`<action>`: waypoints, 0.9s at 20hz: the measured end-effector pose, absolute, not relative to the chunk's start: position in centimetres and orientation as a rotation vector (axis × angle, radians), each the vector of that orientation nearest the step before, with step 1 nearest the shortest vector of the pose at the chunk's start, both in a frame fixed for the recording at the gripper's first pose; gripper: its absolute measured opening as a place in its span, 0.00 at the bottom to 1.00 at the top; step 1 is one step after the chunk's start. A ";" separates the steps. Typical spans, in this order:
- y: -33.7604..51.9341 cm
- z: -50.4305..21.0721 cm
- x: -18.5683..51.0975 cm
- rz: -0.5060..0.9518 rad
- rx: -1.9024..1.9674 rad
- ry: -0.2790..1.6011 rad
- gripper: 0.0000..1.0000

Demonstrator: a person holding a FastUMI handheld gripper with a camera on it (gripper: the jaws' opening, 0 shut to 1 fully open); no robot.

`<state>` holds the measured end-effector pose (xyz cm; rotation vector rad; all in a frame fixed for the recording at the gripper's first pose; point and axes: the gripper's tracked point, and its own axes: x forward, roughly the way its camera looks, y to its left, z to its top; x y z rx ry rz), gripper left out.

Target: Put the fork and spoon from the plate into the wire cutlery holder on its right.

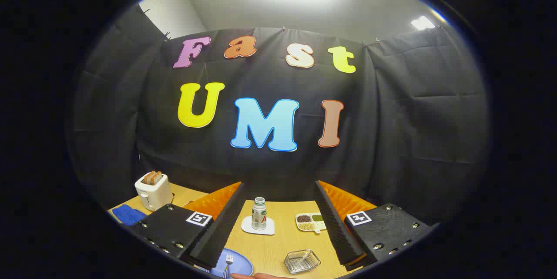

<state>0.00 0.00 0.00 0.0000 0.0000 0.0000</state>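
Below, fork [228, 263] on plate [242, 264], between open hand-held gripper [278, 226] fingers.

Gripper-mounted fisheye, high over table [278, 244]

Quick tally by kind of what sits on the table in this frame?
Toaster: 1
Blue cloth: 1
Bottle: 1
Coaster: 1
Divided dish: 1
Glass tray: 1
Blue plate: 1
Fork: 1
Total: 8
Claw open.

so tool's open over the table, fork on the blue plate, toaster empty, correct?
Not quite: the toaster has toast in its slots, as the gripper view shows. The tool is open, and the fork lies on the blue plate.
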 end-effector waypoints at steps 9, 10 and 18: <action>3.3 -1.0 -1.2 -0.044 0.027 0.055 0.97; 3.6 -1.1 -1.3 -0.040 0.022 0.059 0.97; 4.1 -2.0 -0.1 0.038 0.005 0.088 0.97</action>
